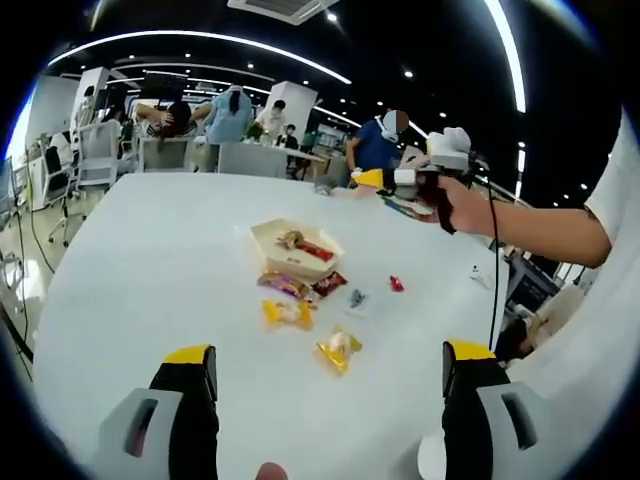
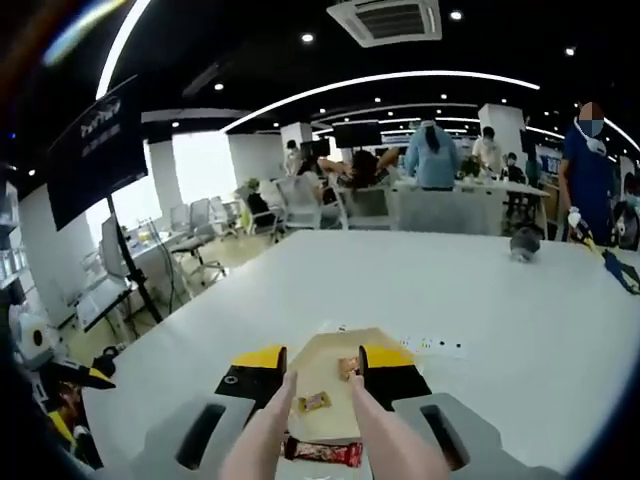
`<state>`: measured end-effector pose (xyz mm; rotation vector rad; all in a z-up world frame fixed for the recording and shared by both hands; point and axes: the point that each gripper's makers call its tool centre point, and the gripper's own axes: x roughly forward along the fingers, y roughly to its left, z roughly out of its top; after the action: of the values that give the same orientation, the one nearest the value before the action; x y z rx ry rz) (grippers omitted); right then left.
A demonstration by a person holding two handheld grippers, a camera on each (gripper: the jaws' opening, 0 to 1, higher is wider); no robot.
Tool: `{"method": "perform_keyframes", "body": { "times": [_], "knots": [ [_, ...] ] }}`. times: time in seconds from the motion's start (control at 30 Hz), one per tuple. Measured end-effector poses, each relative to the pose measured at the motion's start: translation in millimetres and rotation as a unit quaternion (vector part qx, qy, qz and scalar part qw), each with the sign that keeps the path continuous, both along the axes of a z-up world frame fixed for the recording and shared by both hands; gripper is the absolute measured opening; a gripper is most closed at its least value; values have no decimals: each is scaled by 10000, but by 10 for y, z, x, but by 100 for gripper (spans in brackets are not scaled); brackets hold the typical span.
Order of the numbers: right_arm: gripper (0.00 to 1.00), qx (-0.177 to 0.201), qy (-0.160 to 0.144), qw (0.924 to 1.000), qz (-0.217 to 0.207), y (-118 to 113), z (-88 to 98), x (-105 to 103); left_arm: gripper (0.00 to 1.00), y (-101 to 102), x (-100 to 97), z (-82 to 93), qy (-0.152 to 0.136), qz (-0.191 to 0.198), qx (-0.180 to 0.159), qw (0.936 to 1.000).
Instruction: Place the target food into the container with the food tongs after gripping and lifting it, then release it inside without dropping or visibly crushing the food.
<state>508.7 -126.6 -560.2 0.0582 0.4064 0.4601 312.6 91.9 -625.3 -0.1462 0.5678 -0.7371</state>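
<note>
A right gripper [image 2: 320, 385] clenched on pale tongs [image 2: 318, 435] hovers over a tray [image 2: 372, 346] holding two snacks, while the left gripper [image 1: 330, 362] gapes idle; loose snacks [image 1: 288, 313] lie at six o'clock, so the tongs should pinch gently.

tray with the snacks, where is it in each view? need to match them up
Left gripper view: the cream tray sits just above centre on the white table, with loose wrapped snacks in front of it.
Right gripper view: the tray is at bottom centre, between the right tool and the pale tongs it holds.
Shared landmark: the red packet in the tray.
</note>
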Motion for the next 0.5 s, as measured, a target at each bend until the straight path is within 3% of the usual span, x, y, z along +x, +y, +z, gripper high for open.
{"method": "perform_keyframes", "body": {
  "times": [0.5],
  "knots": [
    [26, -41, -30, 10000, -43, -67, 93, -327, 93, -114, 65, 65, -110, -235, -53, 9996]
  ]
}}
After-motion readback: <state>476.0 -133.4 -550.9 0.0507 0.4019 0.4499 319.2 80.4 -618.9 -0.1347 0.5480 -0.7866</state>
